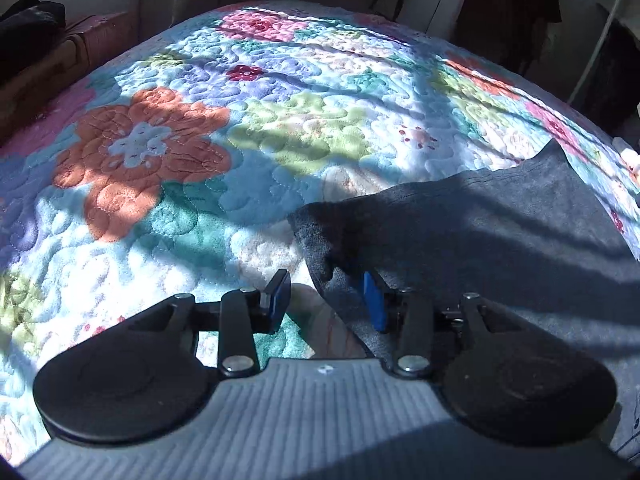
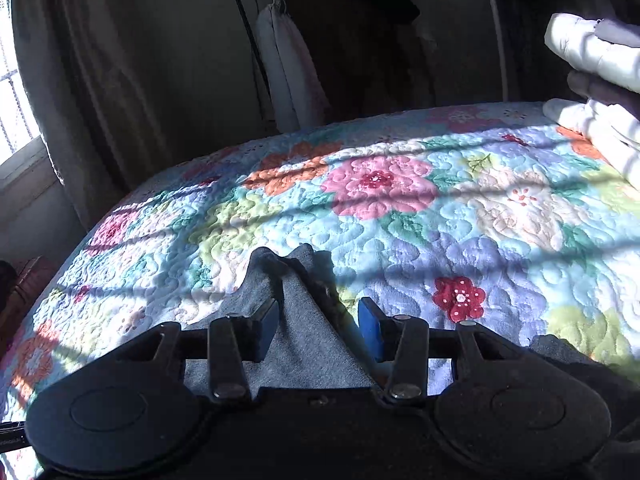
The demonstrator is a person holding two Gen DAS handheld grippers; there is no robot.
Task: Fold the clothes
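A dark grey garment (image 1: 480,232) lies flat on the floral quilt (image 1: 200,160), to the right in the left wrist view. My left gripper (image 1: 326,300) is open, low over the quilt, with the garment's near-left corner lying against its right finger. In the right wrist view a bunched corner of the same grey garment (image 2: 308,320) rises between the fingers of my right gripper (image 2: 318,330), which is open around it. The quilt (image 2: 440,220) spreads beyond.
Folded white bedding (image 2: 600,92) is stacked at the quilt's far right corner. A clothes rack with hanging garments (image 2: 288,72) stands behind the bed. A curtain and window (image 2: 24,100) are on the left. A reddish box (image 1: 80,52) sits beside the bed.
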